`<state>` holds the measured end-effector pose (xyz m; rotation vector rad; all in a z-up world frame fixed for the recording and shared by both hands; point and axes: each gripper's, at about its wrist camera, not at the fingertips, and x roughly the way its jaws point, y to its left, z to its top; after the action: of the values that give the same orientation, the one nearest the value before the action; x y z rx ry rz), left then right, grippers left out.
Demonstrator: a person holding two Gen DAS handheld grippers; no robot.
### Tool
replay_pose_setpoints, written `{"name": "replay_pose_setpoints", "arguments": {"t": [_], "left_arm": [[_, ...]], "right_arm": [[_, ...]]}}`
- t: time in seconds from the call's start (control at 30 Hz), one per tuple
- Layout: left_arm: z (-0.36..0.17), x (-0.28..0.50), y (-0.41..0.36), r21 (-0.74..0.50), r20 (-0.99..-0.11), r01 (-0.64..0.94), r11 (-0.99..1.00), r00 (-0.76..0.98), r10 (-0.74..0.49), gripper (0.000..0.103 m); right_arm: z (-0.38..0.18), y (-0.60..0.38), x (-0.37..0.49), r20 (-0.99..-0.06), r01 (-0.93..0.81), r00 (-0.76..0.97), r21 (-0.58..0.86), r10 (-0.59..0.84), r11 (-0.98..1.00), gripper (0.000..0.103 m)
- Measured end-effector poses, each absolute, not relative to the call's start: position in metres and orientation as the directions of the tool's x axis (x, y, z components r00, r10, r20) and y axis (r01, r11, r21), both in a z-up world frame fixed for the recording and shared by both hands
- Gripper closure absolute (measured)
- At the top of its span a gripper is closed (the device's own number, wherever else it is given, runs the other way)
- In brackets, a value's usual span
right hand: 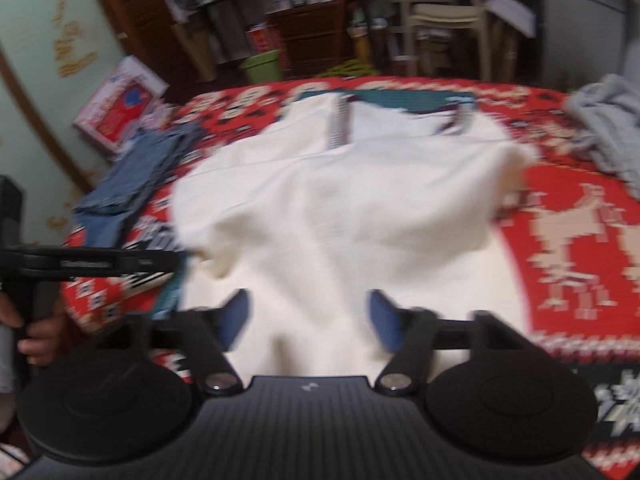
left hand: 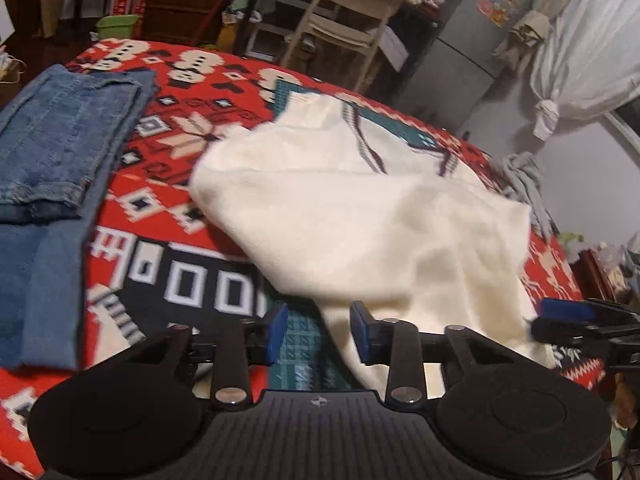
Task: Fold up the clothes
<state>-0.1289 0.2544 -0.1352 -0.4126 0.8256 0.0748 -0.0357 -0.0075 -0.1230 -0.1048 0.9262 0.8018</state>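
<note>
A cream knit sweater (left hand: 360,216) with a striped V-neck lies rumpled on a red patterned blanket (left hand: 168,128). My left gripper (left hand: 320,332) is open at the sweater's near hem; the cloth edge runs past its right blue pad (left hand: 362,330) and nothing is clamped. In the right wrist view the same sweater (right hand: 340,208) fills the middle, blurred. My right gripper (right hand: 310,318) is open low over its near part, with cream cloth showing in the gap. The right gripper (left hand: 568,316) also shows at the left view's right edge, and the left gripper (right hand: 100,262), held by a hand (right hand: 36,332), shows at the right view's left edge.
Folded blue jeans (left hand: 60,140) lie on the blanket's left side, jeans (right hand: 132,176). A grey garment (left hand: 524,184) is bunched at the far right, grey garment (right hand: 608,128). A teal mat (left hand: 396,120) lies under the sweater. A cream chair (left hand: 352,20) and a green bin (left hand: 116,26) stand behind.
</note>
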Motion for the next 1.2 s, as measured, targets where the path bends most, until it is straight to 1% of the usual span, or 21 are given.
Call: {"name": "replay_pose_setpoints", "arguments": {"t": [0.03, 0.1, 0.17, 0.2, 0.33, 0.43, 0.5, 0.57, 0.67, 0.73, 0.83, 0.87, 0.93, 0.97, 1.0, 1.03, 1.07, 1.1, 1.13, 1.17, 1.2], "left_arm": [[-0.132, -0.126, 0.258, -0.319, -0.727, -0.221, 0.922, 0.681, -0.088, 0.063], [-0.127, -0.119, 0.264, -0.303, -0.727, -0.217, 0.928, 0.682, -0.078, 0.059], [-0.121, -0.112, 0.271, -0.286, -0.727, -0.213, 0.934, 0.684, -0.067, 0.053], [-0.119, -0.108, 0.275, -0.278, -0.727, -0.211, 0.937, 0.684, -0.061, 0.051], [-0.109, -0.089, 0.287, -0.241, -0.724, -0.195, 0.951, 0.689, -0.042, 0.051], [-0.104, -0.057, 0.291, -0.202, -0.716, -0.158, 0.967, 0.698, -0.036, 0.051], [-0.101, -0.036, 0.294, -0.176, -0.710, -0.133, 0.975, 0.704, -0.032, 0.051], [-0.098, -0.015, 0.297, -0.149, -0.704, -0.109, 0.983, 0.710, -0.028, 0.051], [-0.100, 0.018, 0.300, -0.155, -0.709, -0.081, 0.985, 0.703, -0.053, 0.051], [-0.104, 0.039, 0.300, -0.139, -0.707, -0.061, 0.988, 0.705, -0.056, 0.051], [-0.112, 0.067, 0.299, -0.080, -0.709, -0.031, 0.996, 0.704, -0.035, 0.051], [-0.117, 0.076, 0.301, -0.075, -0.713, -0.016, 0.997, 0.700, -0.042, 0.051], [-0.126, 0.092, 0.308, -0.126, -0.725, -0.007, 0.992, 0.683, -0.087, 0.052], [-0.130, 0.100, 0.313, -0.167, -0.730, -0.014, 0.986, 0.673, -0.114, 0.052], [-0.134, 0.106, 0.316, -0.196, -0.732, -0.025, 0.980, 0.669, -0.130, 0.052], [-0.138, 0.112, 0.318, -0.193, -0.735, -0.031, 0.981, 0.667, -0.123, 0.052], [-0.141, 0.117, 0.320, -0.181, -0.737, -0.036, 0.983, 0.666, -0.111, 0.052], [-0.144, 0.121, 0.319, -0.158, -0.741, -0.040, 0.987, 0.665, -0.092, 0.052], [-0.147, 0.125, 0.319, -0.132, -0.746, -0.038, 0.990, 0.662, -0.074, 0.053], [-0.149, 0.128, 0.319, -0.115, -0.750, -0.030, 0.993, 0.658, -0.067, 0.053], [-0.152, 0.131, 0.318, -0.104, -0.756, -0.019, 0.994, 0.652, -0.067, 0.053]], "right_arm": [[-0.121, -0.012, -0.031, -0.748, -0.648, 0.356, 0.235, 0.560, 0.724, 0.017], [-0.116, -0.020, -0.022, -0.749, -0.629, 0.388, 0.211, 0.537, 0.748, 0.005], [-0.111, -0.028, -0.011, -0.755, -0.611, 0.407, 0.193, 0.514, 0.768, 0.001], [-0.108, -0.030, -0.004, -0.755, -0.603, 0.417, 0.187, 0.506, 0.776, 0.001], [-0.100, -0.034, 0.023, -0.783, -0.583, 0.431, 0.137, 0.448, 0.801, 0.001], [-0.096, -0.032, 0.043, -0.806, -0.544, 0.473, 0.051, 0.356, 0.838, 0.001], [-0.094, -0.029, 0.058, -0.807, -0.541, 0.491, 0.014, 0.328, 0.841, 0.001], [-0.092, -0.029, 0.076, -0.795, -0.571, 0.493, 0.012, 0.355, 0.821, 0.001], [-0.090, -0.029, 0.105, -0.770, -0.577, 0.513, 0.018, 0.379, 0.817, 0.001], [-0.095, -0.030, 0.130, -0.770, -0.537, 0.530, 0.021, 0.356, 0.843, 0.001], [-0.104, -0.026, 0.162, -0.761, -0.505, 0.554, 0.014, 0.337, 0.863, 0.001], [-0.109, -0.022, 0.171, -0.768, -0.514, 0.549, 0.002, 0.331, 0.858, 0.001], [-0.121, -0.015, 0.187, -0.786, -0.537, 0.528, -0.014, 0.323, 0.844, 0.001], [-0.127, -0.012, 0.195, -0.795, -0.553, 0.504, 0.003, 0.337, 0.834, 0.001], [-0.132, -0.012, 0.204, -0.802, -0.571, 0.466, 0.050, 0.374, 0.819, 0.003], [-0.138, -0.011, 0.210, -0.802, -0.572, 0.442, 0.093, 0.401, 0.815, 0.005], [-0.143, -0.011, 0.217, -0.801, -0.571, 0.420, 0.133, 0.428, 0.810, 0.012], [-0.148, -0.008, 0.221, -0.806, -0.574, 0.418, 0.123, 0.419, 0.810, 0.017], [-0.152, -0.004, 0.225, -0.812, -0.577, 0.416, 0.113, 0.410, 0.809, 0.019], [-0.157, -0.001, 0.229, -0.817, -0.580, 0.414, 0.103, 0.401, 0.808, 0.025], [-0.162, 0.003, 0.230, -0.823, -0.595, 0.407, 0.089, 0.395, 0.799, 0.033]]}}
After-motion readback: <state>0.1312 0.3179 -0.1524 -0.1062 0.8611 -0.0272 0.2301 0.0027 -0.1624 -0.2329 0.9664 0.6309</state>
